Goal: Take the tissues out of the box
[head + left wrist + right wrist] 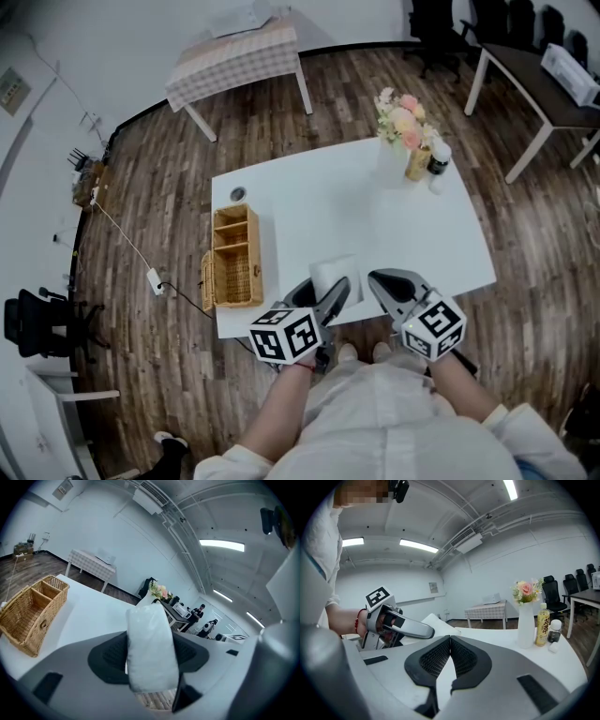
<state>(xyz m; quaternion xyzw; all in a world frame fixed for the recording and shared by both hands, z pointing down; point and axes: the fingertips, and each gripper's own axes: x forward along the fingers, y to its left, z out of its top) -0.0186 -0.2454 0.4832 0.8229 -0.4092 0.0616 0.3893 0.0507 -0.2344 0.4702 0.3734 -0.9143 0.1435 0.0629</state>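
clamping the white tissue pack [151, 653] across its narrow width, the left gripper [323, 295] holds it at the worktop's [319, 197] near edge, long axis pointing ahead (the wicker basket [234, 258] lies well to its left); the right gripper [449, 641], jaws together and empty, sits just beside.

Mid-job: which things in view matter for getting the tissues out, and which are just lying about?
Job:
- tissue pack, clamped in left claw
- wicker basket, probably the box
- right claw, shut and empty

Lying about:
- vase of flowers
- bottles
- checked table
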